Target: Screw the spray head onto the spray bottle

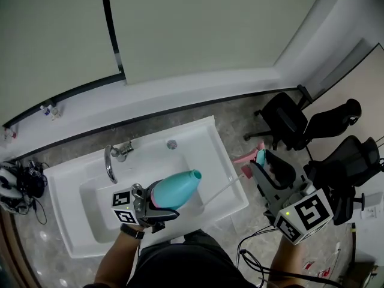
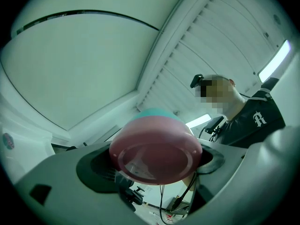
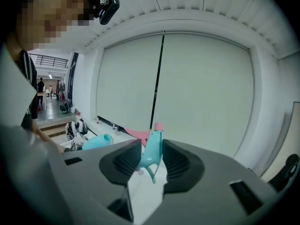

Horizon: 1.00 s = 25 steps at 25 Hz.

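In the head view my left gripper (image 1: 157,204) is shut on a spray bottle (image 1: 177,188) with a teal body and a pink base. The bottle lies nearly level over the sink, and its open neck points right. The left gripper view looks straight at the pink base (image 2: 154,154), clamped between the jaws. My right gripper (image 1: 259,164) is off to the right of the sink, shut on the teal spray head (image 3: 152,153) with its pink trigger (image 3: 139,135). The head's thin dip tube (image 1: 221,191) reaches left toward the bottle. Bottle neck and spray head are apart.
A white sink (image 1: 198,138) with a chrome faucet (image 1: 111,159) lies below the bottle. Two black office chairs (image 1: 287,120) (image 1: 351,161) stand at the right. Cables (image 1: 255,263) trail on the floor, and dark gear (image 1: 17,185) lies at the far left.
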{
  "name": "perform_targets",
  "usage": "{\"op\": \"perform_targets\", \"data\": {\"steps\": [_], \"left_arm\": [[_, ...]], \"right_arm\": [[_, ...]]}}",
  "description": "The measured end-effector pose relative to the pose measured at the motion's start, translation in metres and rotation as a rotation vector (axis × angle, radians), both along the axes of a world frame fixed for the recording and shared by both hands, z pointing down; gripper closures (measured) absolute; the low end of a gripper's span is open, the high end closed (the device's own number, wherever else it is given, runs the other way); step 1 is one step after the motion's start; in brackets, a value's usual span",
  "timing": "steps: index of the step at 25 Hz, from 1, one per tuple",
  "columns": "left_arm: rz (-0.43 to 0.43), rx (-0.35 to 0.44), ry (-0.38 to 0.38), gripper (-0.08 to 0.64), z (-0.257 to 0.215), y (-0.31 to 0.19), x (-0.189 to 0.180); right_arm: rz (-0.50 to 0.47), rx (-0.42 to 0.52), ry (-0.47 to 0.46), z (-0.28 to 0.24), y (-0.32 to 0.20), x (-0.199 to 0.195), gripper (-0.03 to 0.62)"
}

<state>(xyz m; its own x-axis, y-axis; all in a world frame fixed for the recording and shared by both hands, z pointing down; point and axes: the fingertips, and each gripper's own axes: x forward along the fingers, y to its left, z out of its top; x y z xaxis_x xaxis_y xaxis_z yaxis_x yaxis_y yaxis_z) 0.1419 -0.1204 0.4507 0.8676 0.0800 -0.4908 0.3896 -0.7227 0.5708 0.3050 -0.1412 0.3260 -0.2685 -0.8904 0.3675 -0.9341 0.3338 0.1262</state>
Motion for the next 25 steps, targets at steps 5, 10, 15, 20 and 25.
{"op": "perform_targets", "data": {"steps": [5,10,15,20,25], "left_arm": [[-0.027,0.031,0.022,0.103,-0.017,0.004,-0.019],[-0.053,0.068,0.049,0.103,-0.033,0.010,-0.036],[-0.075,0.099,0.076,0.103,-0.046,0.018,-0.050],[-0.103,0.103,0.114,0.103,-0.054,0.024,-0.059],[-0.122,0.102,0.144,0.103,-0.060,0.026,-0.066]], "right_arm": [[-0.030,0.057,0.019,-0.027,0.004,-0.019,0.449],[-0.057,0.135,0.033,-0.062,0.007,-0.033,0.449],[-0.062,0.247,0.059,-0.114,0.007,-0.039,0.449],[-0.078,0.344,0.099,-0.153,0.004,-0.055,0.449],[-0.098,0.401,0.175,-0.162,-0.005,-0.082,0.449]]}}
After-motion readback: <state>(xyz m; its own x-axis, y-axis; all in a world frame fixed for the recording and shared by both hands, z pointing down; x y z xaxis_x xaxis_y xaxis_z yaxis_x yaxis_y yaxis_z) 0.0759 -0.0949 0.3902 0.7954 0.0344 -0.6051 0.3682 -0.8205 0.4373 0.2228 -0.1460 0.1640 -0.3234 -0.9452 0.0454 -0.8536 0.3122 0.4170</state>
